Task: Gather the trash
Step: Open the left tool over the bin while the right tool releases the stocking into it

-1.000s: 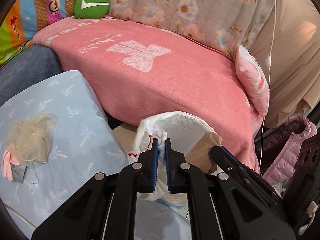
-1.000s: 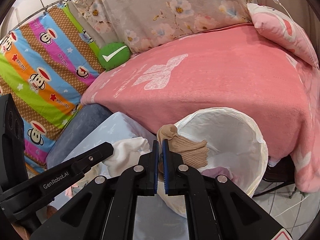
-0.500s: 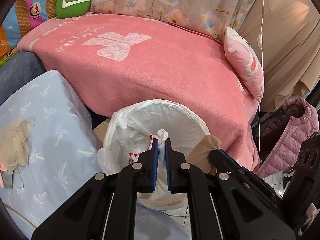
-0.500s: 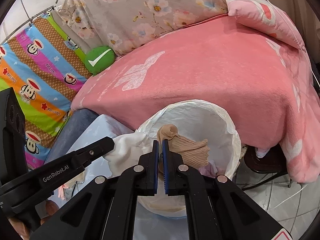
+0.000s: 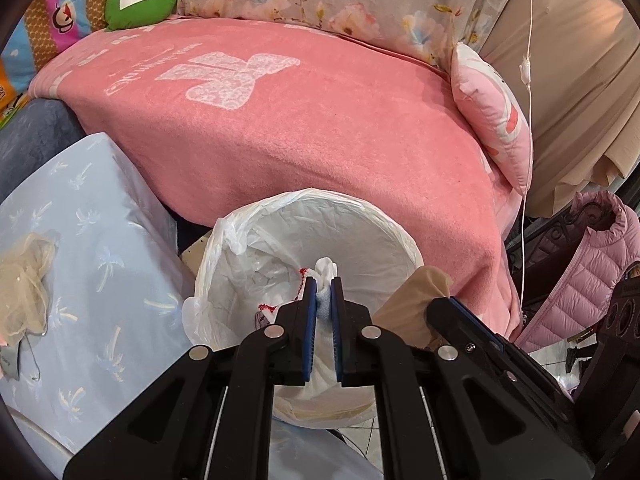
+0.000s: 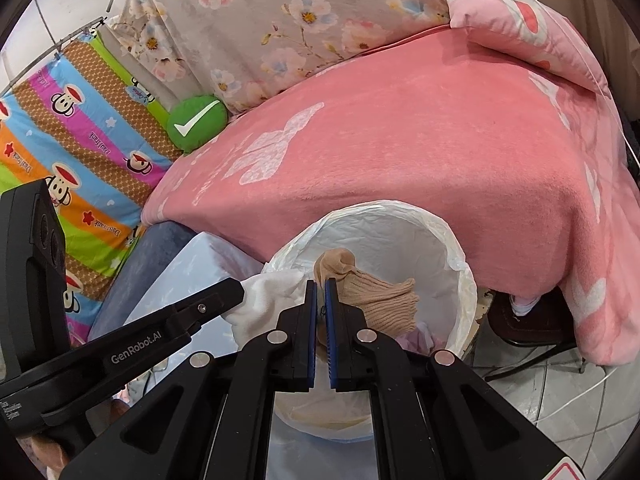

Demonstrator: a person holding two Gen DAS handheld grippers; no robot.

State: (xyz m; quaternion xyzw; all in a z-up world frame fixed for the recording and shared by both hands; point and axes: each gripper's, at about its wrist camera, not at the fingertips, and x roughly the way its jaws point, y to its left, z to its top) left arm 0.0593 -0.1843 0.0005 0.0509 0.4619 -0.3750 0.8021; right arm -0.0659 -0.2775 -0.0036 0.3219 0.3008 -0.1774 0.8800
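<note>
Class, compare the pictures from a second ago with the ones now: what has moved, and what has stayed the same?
Both grippers have come over the lined bin, which now sits fuller in each view and lower down. Nothing was taken or let go: the left gripper stays shut on the white cloth, the right gripper on the tan stocking.

pink blanket (image 5: 320, 128), green cushion (image 5: 141, 0), pink jacket (image 5: 580, 280), floral curtain (image 6: 280, 24).

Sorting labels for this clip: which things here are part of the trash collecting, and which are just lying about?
In the job:
left tool, shut on white cloth
right tool, shut on tan stocking
lined bin

Lying about:
pink blanket
green cushion
pink jacket
</note>
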